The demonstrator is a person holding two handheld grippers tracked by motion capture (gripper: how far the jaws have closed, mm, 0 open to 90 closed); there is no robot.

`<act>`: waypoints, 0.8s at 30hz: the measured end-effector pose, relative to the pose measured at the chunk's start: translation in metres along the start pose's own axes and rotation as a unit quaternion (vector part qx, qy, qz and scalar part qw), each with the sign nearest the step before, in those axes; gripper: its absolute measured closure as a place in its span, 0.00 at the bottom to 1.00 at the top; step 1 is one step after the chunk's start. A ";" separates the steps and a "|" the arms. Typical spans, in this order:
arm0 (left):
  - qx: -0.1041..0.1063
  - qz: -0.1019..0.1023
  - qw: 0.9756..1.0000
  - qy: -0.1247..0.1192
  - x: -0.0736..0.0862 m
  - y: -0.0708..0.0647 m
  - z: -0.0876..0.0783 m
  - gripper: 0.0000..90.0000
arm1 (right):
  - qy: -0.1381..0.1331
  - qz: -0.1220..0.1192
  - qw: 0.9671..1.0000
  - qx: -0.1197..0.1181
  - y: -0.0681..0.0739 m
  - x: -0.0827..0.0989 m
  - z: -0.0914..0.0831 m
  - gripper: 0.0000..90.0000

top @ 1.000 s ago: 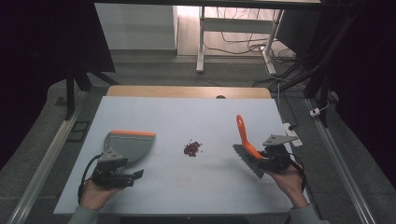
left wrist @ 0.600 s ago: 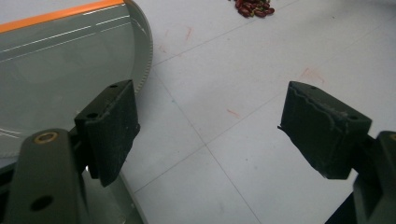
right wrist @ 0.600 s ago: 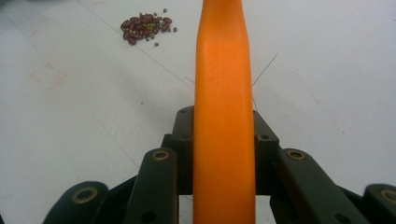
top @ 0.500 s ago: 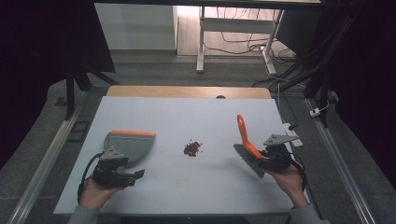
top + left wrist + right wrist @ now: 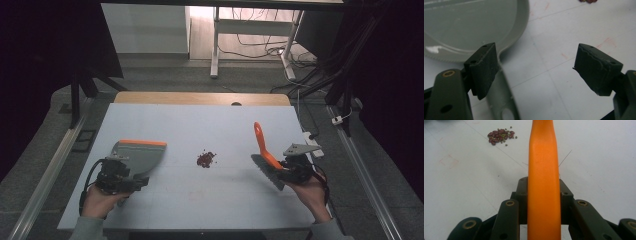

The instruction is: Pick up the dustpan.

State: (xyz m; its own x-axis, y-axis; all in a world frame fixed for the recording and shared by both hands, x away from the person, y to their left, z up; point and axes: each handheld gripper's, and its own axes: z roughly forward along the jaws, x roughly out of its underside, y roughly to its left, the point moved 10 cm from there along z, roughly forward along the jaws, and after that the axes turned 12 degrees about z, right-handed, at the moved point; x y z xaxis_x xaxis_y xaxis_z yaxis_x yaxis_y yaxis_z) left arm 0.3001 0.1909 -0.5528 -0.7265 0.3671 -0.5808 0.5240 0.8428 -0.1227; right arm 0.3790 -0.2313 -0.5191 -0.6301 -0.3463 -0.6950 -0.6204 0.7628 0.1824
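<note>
A grey dustpan (image 5: 142,154) with an orange front lip lies flat on the white tabletop (image 5: 200,125) at the left. My left gripper (image 5: 129,174) sits at its handle end, open. In the left gripper view the dustpan handle (image 5: 504,105) lies between the wide-apart jaws, close beside the left pad (image 5: 484,71), and the pan (image 5: 474,27) spreads above. My right gripper (image 5: 281,166) is shut on an orange-handled brush (image 5: 261,142), its grey bristles (image 5: 267,174) down on the table. The orange handle (image 5: 543,170) runs up between the clamped jaws. A small pile of dark red beans (image 5: 206,159) (image 5: 501,135) lies mid-table between the two tools.
A wooden strip (image 5: 200,97) edges the table's far side. A white power strip (image 5: 312,142) lies at the right edge near my right gripper. Metal rails (image 5: 55,165) flank both sides. White desk legs and cables (image 5: 260,45) stand on the floor beyond.
</note>
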 end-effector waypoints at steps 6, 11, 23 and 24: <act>-0.015 -0.019 1.000 0.004 0.010 0.017 -0.006 0.21 | 0.008 -0.004 1.000 0.004 0.001 0.002 0.003 0.78; -0.023 -0.042 0.998 0.030 0.023 0.030 -0.004 0.21 | 0.011 -0.008 1.000 0.003 0.004 0.003 0.005 0.78; -0.008 -0.076 0.996 0.045 0.033 0.040 0.016 0.19 | 0.018 -0.008 1.000 0.010 0.001 0.007 0.011 0.78; -0.007 -0.076 0.996 0.046 0.033 0.040 0.018 0.19 | 0.018 -0.008 1.000 0.010 0.001 0.007 0.011 0.78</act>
State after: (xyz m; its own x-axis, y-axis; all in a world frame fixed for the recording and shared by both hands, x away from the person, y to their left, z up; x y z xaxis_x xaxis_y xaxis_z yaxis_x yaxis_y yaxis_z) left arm 0.3048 0.2292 -0.5919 -0.8355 0.2690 -0.4792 0.3991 0.8965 -0.1925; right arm 0.3792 -0.2273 -0.5310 -0.6377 -0.3777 -0.6714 -0.6207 0.7681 0.1574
